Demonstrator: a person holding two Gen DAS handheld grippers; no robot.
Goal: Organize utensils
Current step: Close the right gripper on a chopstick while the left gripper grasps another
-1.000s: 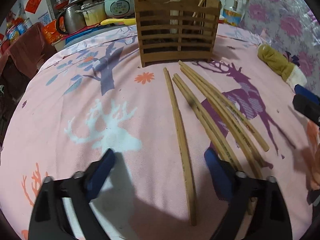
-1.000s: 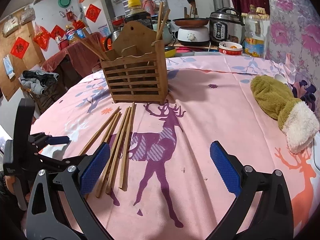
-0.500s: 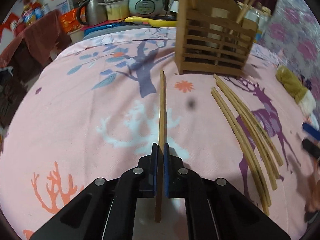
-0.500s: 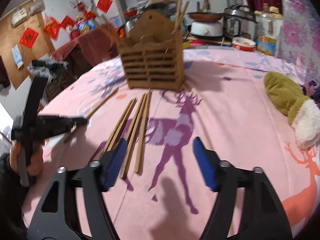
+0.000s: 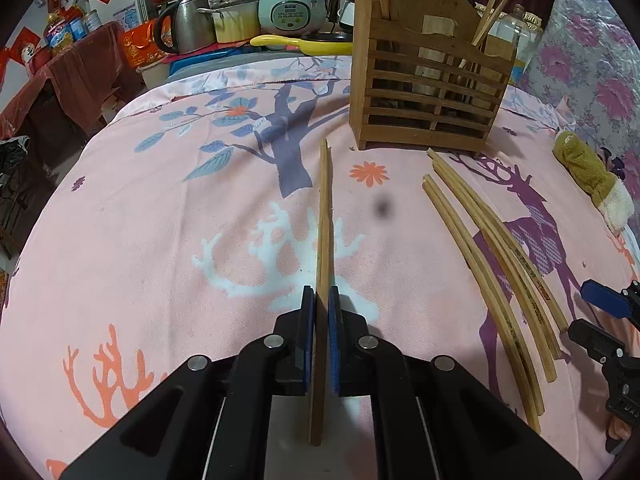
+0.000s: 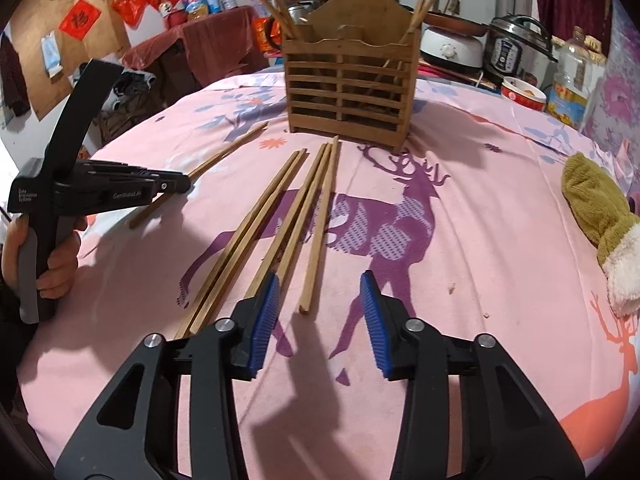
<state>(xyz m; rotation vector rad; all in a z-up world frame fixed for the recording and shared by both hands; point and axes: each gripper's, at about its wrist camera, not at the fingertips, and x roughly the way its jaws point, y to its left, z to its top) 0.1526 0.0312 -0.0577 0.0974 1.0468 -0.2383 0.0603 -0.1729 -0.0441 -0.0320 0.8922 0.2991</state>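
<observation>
I find one wooden chopstick (image 5: 325, 216) clamped between the blue pads of my left hand-held gripper (image 5: 319, 316). It lies along the gripper's line, its far tip pointing toward the wooden utensil holder (image 5: 428, 92), its near end passing back between the fingers. In the right wrist view the same chopstick (image 6: 224, 156) runs at a slant out of the left hand-held gripper (image 6: 176, 184), which a hand (image 6: 56, 264) grips by the handle.

Five further chopsticks (image 6: 280, 220) lie loose on the pink deer-print cloth of the bench (image 6: 500, 280), fanned out from just in front of the holder toward me. My right hand-held gripper (image 6: 320, 308) is partly open and has just been closing. Its left pad (image 6: 266, 312) stands over the ends of the middle pair, and the end of the rightmost chopstick (image 6: 318, 236) lies between the two pads. The pads do not press on it, so nothing is held there.

The holder stands upright at the far side of the cloth. Chopsticks already stand in its left and right compartments, leaning outward.

To the right, well apart from the chopsticks, lies an olive and cream mitten (image 6: 596, 216). Beyond the bench edge stand a rice cooker (image 5: 290, 10), a kettle (image 5: 188, 28), a yellow pan (image 5: 304, 44) and a plastic bottle (image 6: 572, 76). Nothing lies between the held chopstick and the holder.
</observation>
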